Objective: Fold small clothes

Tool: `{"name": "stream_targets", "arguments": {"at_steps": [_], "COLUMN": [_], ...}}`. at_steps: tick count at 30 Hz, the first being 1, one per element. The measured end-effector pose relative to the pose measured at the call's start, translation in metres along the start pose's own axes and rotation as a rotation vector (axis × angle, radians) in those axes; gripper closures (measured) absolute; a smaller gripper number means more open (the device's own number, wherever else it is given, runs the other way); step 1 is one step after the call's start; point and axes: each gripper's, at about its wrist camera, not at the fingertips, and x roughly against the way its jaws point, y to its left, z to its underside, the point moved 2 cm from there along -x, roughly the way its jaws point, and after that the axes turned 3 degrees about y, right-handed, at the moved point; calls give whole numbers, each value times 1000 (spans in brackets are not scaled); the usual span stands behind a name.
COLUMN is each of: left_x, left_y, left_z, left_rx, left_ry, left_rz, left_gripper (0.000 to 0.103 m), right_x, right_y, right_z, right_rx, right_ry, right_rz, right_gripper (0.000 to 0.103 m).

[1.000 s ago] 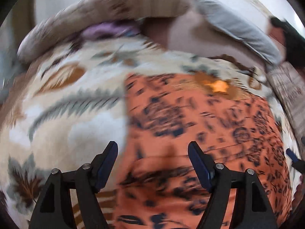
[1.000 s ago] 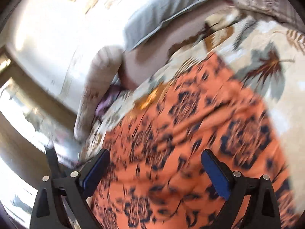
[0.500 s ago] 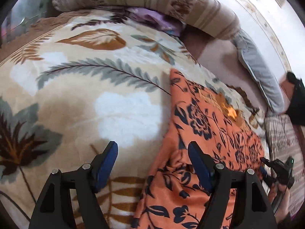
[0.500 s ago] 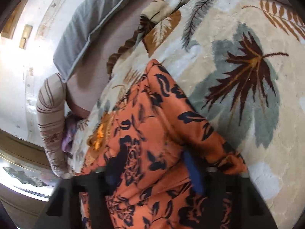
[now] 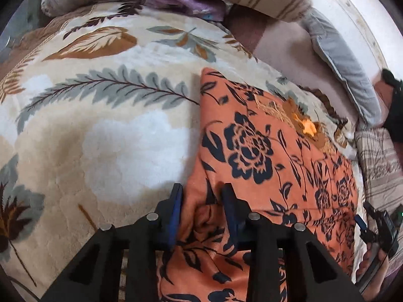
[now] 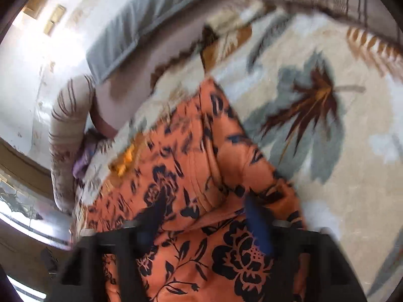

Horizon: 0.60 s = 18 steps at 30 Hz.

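Left wrist view: lower frame filled by the black frame of the left gripper (image 5: 201, 201), so the near hem of the orange garment with dark flower print (image 5: 264, 156) cut off below. Jaws just closed in, now pinching a bunched fold of that garment's left edge between the blue pads. Rest of the garment spread flat to the right on the cream plush blanket with leaf pattern (image 5: 105, 130). At the far right edge only part of the right gripper (image 5: 362, 222) and a few fingers, half hidden. Right wrist view: blurred, outlines soft. Right gripper (image 6: 204, 216) with jaws just opened wider, spread apart over a raised ridge of the same orange garment (image 6: 201, 166); cloth between the fingers (image 6: 257, 224), contact with the pads not clear. Blanket (image 6: 340, 176) on the right, grey pillow (image 6: 131, 30) far behind.
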Motion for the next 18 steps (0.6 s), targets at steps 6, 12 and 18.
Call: {"name": "stream_targets", "arguments": {"at_steps": [6, 12, 18], "left_x": [16, 11, -7], "left_y": [-2, -18, 0], "left_z": [-9, -26, -41], "left_rx": [10, -32, -31], "left_ry": [-26, -49, 28], "left_rz": [53, 29, -23], "left_gripper": [62, 25, 103], "right_x": [33, -19, -24], "right_y": [29, 40, 28], "right_z": [-17, -10, 7], "right_rx": [82, 146, 133], "right_ry": [-151, 20, 61], "right_rz": [-36, -97, -105], "right_gripper": [30, 30, 30]}}
